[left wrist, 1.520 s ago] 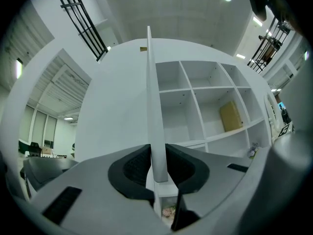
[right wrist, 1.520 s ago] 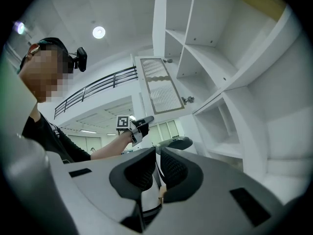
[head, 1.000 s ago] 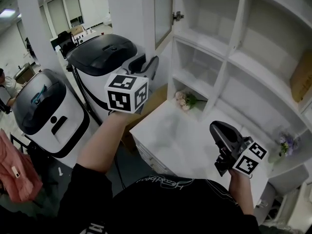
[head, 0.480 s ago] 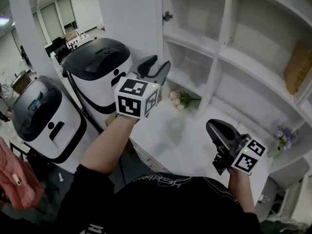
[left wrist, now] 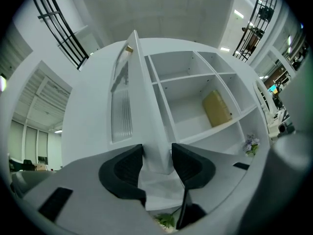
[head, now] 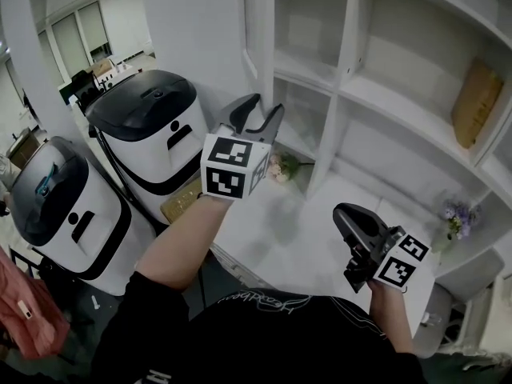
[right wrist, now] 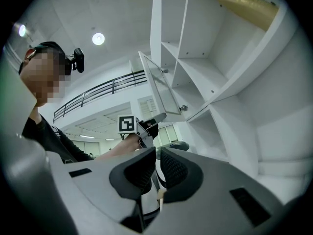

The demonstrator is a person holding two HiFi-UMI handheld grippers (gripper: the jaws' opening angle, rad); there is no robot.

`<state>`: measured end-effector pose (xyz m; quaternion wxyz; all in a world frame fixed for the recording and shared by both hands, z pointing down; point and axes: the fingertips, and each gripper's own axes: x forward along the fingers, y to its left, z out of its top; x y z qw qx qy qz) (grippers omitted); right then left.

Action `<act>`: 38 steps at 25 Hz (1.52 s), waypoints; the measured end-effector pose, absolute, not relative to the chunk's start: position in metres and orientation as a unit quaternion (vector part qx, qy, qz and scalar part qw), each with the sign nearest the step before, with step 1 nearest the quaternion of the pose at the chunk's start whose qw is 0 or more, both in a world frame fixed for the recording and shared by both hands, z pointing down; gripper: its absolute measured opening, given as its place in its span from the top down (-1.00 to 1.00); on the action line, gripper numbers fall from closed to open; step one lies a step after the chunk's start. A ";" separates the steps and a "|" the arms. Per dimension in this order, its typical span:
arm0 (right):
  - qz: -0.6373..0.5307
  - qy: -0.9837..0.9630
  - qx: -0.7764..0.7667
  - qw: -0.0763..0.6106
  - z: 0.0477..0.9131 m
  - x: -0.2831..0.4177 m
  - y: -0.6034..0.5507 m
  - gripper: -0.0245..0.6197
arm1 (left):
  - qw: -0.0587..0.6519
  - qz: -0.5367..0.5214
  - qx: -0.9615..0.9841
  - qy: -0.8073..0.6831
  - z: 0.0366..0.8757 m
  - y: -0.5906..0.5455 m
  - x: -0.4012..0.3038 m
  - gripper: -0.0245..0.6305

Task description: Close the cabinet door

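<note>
1. Since a second ago the left gripper [head: 258,114] has come rightward and farther in, up to the cabinet door [left wrist: 128,102]. Its jaws have just been opening and now stand wide apart, with the door's thin near edge lined up in the gap and the pads not pressing on it
2. That door is a flat white panel with a ribbed glass pane, hanging ajar at the left end of the white shelf unit [head: 364,94]
3. The right gripper [head: 346,214] is held low at the near right over the smooth white counter [head: 308,242]. Its dark ridged pads are almost together and hold nothing
4. The shelves form square open compartments. A flat tan packet [head: 472,102] leans in one at the far right, pink flowers [head: 280,166] lie at the shelves' foot just beside the left gripper, and purple flowers [head: 458,214] stand at the right
5. Left of the cabinet stand two rounded white machines [head: 148,122] with glossy black lids
</note>
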<state>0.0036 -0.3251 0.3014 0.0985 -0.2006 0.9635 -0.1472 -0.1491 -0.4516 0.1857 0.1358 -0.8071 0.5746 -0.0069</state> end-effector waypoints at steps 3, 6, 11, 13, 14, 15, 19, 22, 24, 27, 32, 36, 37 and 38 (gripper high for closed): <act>-0.153 0.960 -0.213 0.100 0.308 0.013 -0.326 0.75 | 0.136 -0.003 -0.805 0.577 0.186 -0.457 -0.141 0.31; -0.157 0.956 -0.225 0.100 0.314 0.022 -0.327 0.75 | 0.141 0.000 -0.803 0.579 0.186 -0.463 -0.132 0.29; -0.170 0.949 -0.245 0.108 0.324 0.040 -0.329 0.75 | 0.142 -0.007 -0.808 0.571 0.187 -0.474 -0.111 0.26; -0.180 0.945 -0.248 0.114 0.327 0.046 -0.328 0.75 | 0.134 -0.012 -0.816 0.562 0.187 -0.481 -0.102 0.27; -0.184 0.943 -0.250 0.117 0.328 0.050 -0.328 0.75 | 0.130 -0.013 -0.819 0.559 0.187 -0.484 -0.098 0.28; -0.186 0.942 -0.254 0.119 0.330 0.054 -0.329 0.75 | 0.126 -0.014 -0.821 0.557 0.186 -0.487 -0.095 0.28; -0.188 0.935 -0.274 0.124 0.332 0.070 -0.332 0.75 | 0.128 -0.021 -0.821 0.556 0.187 -0.498 -0.083 0.27; -0.187 0.932 -0.284 0.127 0.332 0.078 -0.334 0.75 | 0.129 -0.023 -0.824 0.552 0.187 -0.506 -0.075 0.27; -0.187 0.930 -0.290 0.127 0.333 0.084 -0.335 0.75 | 0.126 -0.022 -0.827 0.547 0.186 -0.511 -0.070 0.27; -0.185 0.928 -0.299 0.125 0.333 0.092 -0.338 0.75 | 0.121 -0.024 -0.832 0.541 0.187 -0.518 -0.064 0.28; -0.175 0.925 -0.312 0.128 0.328 0.104 -0.343 0.75 | 0.122 -0.027 -0.833 0.538 0.186 -0.532 -0.054 0.29; -0.171 0.922 -0.323 0.127 0.328 0.114 -0.348 0.75 | 0.120 -0.029 -0.837 0.533 0.187 -0.542 -0.047 0.31; -0.170 0.922 -0.324 0.127 0.327 0.115 -0.350 0.75 | 0.119 -0.031 -0.838 0.532 0.187 -0.545 -0.045 0.31; -0.169 0.922 -0.324 0.127 0.327 0.115 -0.351 0.75 | 0.119 -0.033 -0.838 0.531 0.187 -0.547 -0.043 0.31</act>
